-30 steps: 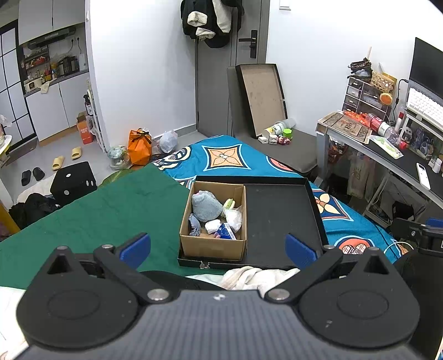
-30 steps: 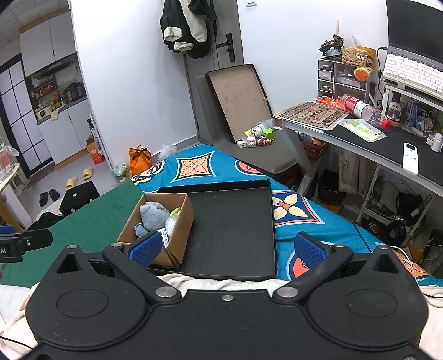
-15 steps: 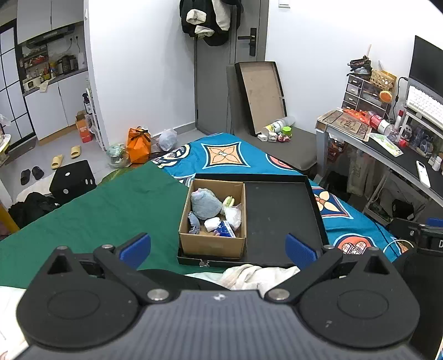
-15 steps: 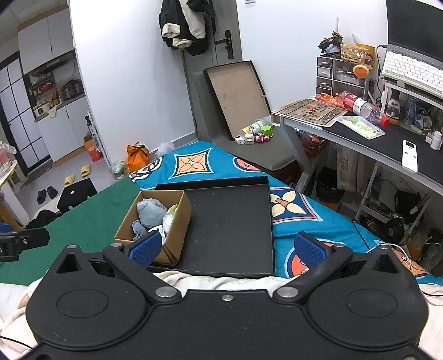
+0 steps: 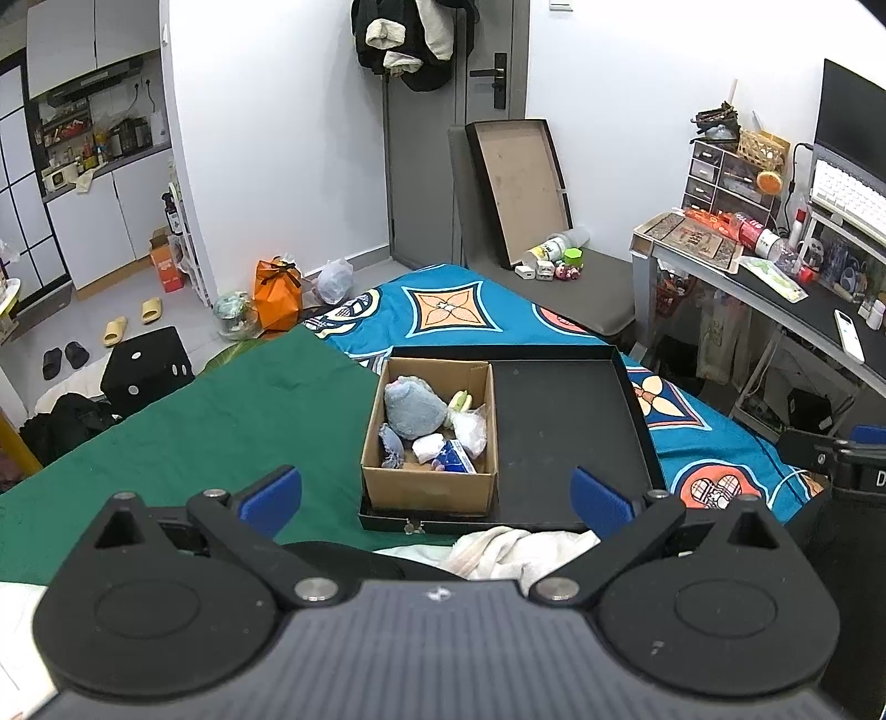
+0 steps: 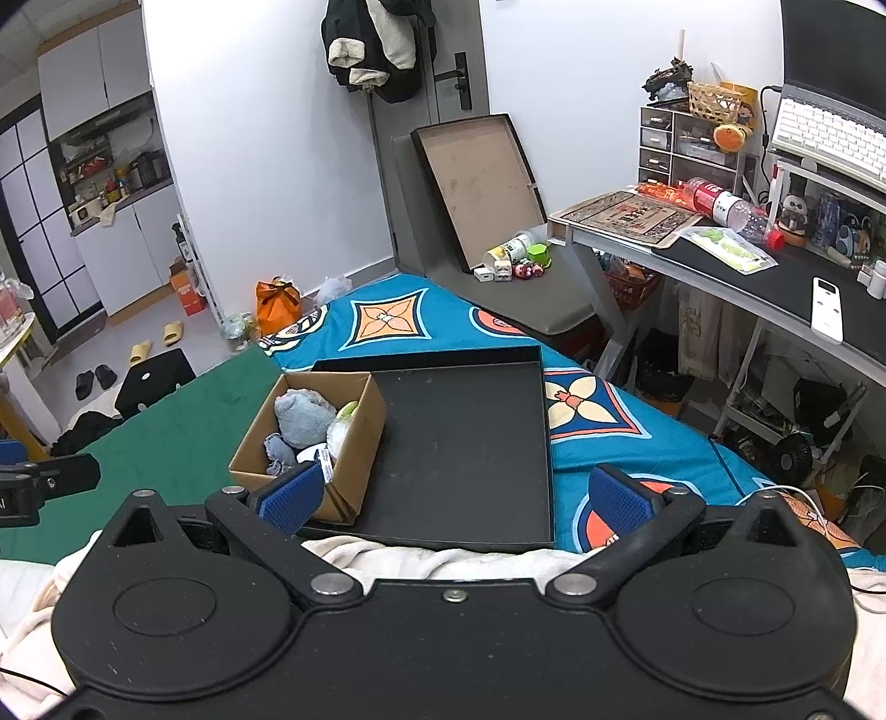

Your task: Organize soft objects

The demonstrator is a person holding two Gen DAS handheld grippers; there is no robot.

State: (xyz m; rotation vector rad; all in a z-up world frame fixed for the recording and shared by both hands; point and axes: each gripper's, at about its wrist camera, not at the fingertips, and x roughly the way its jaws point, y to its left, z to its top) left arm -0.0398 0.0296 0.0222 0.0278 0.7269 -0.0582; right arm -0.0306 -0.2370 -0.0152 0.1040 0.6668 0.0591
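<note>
Both grippers level, fingers (image 5: 271,490) spread, short of cardboard box (image 5: 429,487)

This is a small lived-in home, a one-room flat. A bed (image 5: 454,310) with a patterned blue cover fills the middle, a cluttered desk (image 6: 775,288) stands along its right edge, coats (image 5: 410,39) hang on the door, and a kitchenette (image 5: 94,166) with slippers (image 5: 133,318) on its floor opens at the left.

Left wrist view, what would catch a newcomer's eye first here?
The cardboard box, sitting in the left end of a black tray on the bed, stands out, with a grey plush toy on top of its jumble. Behind lies the bright blue patterned bedspread, beside a green cloth.
</note>
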